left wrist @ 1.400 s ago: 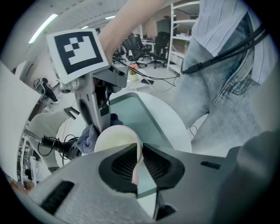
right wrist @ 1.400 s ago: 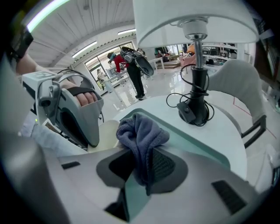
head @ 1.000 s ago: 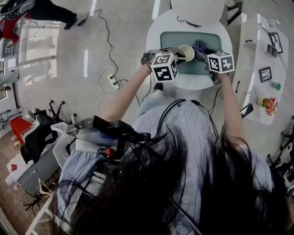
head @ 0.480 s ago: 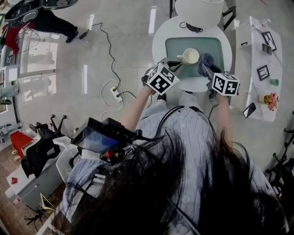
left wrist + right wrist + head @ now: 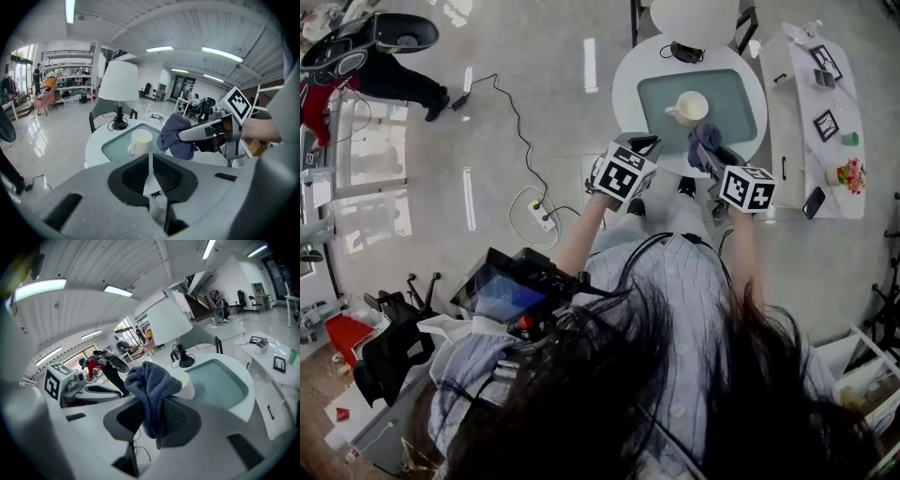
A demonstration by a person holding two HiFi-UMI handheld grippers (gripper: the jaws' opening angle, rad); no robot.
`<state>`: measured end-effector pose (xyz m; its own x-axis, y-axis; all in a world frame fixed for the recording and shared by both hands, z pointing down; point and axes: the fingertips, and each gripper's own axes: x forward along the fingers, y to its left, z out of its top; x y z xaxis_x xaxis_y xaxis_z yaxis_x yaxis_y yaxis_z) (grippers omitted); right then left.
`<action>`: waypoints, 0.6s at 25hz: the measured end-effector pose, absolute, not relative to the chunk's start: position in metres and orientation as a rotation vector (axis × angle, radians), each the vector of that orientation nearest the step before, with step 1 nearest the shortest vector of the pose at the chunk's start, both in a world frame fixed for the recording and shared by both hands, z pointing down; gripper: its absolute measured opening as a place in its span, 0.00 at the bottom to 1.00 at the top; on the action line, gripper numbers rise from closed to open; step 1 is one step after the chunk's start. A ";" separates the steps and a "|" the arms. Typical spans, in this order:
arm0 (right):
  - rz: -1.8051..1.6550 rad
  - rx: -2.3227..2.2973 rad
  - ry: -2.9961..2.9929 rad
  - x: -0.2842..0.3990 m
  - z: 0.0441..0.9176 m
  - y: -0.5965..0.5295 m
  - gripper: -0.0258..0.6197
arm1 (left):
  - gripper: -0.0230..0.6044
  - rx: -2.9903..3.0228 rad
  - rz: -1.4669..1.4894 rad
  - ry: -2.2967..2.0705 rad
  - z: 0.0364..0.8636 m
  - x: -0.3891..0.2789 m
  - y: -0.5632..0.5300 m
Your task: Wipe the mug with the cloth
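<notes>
As both forearms reach forward from the person's body, the left forearm [image 5: 579, 236] angles in from the left and the right forearm [image 5: 739, 246] runs nearly straight ahead. Each ends in a gripper held level at the near edge of the round white table [image 5: 625, 86].

The table carries a pale green inset panel [image 5: 733, 101]. To its right stands a long white side shelf [image 5: 795, 112] with small picture frames, a phone and a bunch of flowers [image 5: 847, 176]. A lamp sits at the table's far side. Its white shade [image 5: 118, 80] rises above a black base [image 5: 685, 52], behind the panel and clear of both grippers.

The left gripper [image 5: 643, 144] hovers just off the table's near-left rim. Its jaws are pressed together, pad against pad, and aimed toward the mug. The right gripper [image 5: 713, 156] sits over the near rim with its jaws clenched on a blue-grey cloth [image 5: 150, 387], which bunches above them and hangs down between the pads.

From the left gripper view, the cloth [image 5: 176, 136] is raised above the table to the right of the mug, with a small gap between them.

The cream mug [image 5: 689, 107] stands upright on the green panel, its handle turned toward the person's left. Nothing lies between it and either gripper.

On the floor to the left, a white power strip [image 5: 542, 217] lies with cables trailing from it.
</notes>
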<state>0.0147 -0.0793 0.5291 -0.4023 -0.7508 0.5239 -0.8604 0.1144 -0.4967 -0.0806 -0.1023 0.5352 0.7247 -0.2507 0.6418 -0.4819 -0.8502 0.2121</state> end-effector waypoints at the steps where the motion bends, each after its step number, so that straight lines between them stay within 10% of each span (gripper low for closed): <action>1: 1.160 1.640 -2.224 0.012 0.530 -0.073 0.19 | 0.10 2.563 0.872 -0.552 0.536 -0.082 -0.097; 15: 1.175 1.701 -2.131 0.011 0.534 0.007 0.19 | 0.10 2.601 0.929 -0.452 0.541 -0.077 -0.031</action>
<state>0.0107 0.0066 0.5343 -0.3336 -0.7486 0.5730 -0.8842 0.0376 -0.4657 -0.0772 -0.0311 0.5409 0.7352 -0.1796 0.6536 -0.4030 -0.8911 0.2084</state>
